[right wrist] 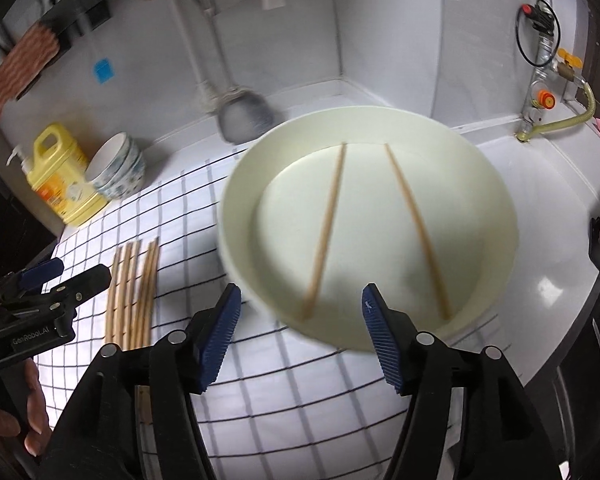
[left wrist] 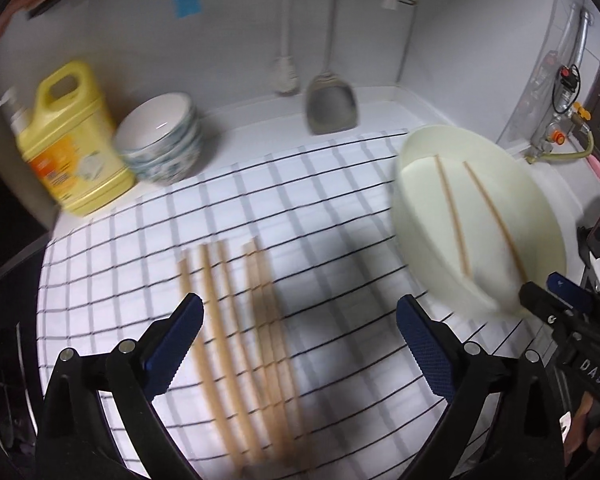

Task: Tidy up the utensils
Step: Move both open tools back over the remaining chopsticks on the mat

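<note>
Left gripper (left wrist: 300, 316): jaws spread wide, nothing between the pads, hanging over the checked cloth (left wrist: 340, 216). Below it I see a loose bundle of wooden chopsticks (left wrist: 236, 344) lying on the cloth, roughly side by side; motion blur smears them, so I can't count them with confidence, maybe five or six.

Right gripper (right wrist: 300, 304): jaws also apart, empty, poised just at the near rim of the cream bowl (right wrist: 496, 216). Two chopsticks (right wrist: 326, 232) lie inside that bowl, well apart from each other, splayed wider at the near ends.

From the right wrist view the left gripper (right wrist: 66, 276) shows at the left edge, with a hand (right wrist: 16, 412) on its grip, just beside the bundle on the cloth.

Back of counter: yellow detergent jug (left wrist: 72, 140), stack of patterned bowls (left wrist: 160, 140) touching it, metal spatula (left wrist: 332, 100) hanging against the wall. Gas valve with yellow hose (right wrist: 556, 116) in the right corner.
</note>
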The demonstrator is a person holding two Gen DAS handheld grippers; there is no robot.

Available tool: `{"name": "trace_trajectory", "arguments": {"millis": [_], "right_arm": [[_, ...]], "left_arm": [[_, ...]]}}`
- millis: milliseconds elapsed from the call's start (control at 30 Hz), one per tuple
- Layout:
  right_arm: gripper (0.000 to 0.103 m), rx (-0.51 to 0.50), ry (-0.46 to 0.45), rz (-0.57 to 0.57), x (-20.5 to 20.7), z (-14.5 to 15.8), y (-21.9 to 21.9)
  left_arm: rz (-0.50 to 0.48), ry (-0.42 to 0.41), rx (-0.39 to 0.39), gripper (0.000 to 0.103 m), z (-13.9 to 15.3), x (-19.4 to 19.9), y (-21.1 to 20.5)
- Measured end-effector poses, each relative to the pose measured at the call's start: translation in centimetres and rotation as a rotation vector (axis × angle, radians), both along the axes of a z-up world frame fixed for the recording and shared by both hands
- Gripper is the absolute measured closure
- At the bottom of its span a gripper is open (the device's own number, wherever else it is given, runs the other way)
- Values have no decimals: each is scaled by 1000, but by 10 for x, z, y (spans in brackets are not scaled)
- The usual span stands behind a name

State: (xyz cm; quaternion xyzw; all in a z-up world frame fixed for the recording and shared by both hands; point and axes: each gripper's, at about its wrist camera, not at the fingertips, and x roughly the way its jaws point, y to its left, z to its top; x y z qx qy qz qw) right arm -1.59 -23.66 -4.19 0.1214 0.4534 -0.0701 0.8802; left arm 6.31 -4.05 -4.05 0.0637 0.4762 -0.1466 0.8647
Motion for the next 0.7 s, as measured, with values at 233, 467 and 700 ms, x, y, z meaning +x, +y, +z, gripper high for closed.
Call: {"name": "trace_trajectory", "arguments": {"millis": [233,467,700], "right_arm": [[39,-26,-8,19,-10,7,46],[36,-58,-18,47,-15,11,80],[33,-65,-1,111,-9,5,94]], "left_arm": [[30,10,2,8,-8,-17,57],[52,17,8,8,-18,-32,91],[117,46,1,8,-30,-39,108]]}}
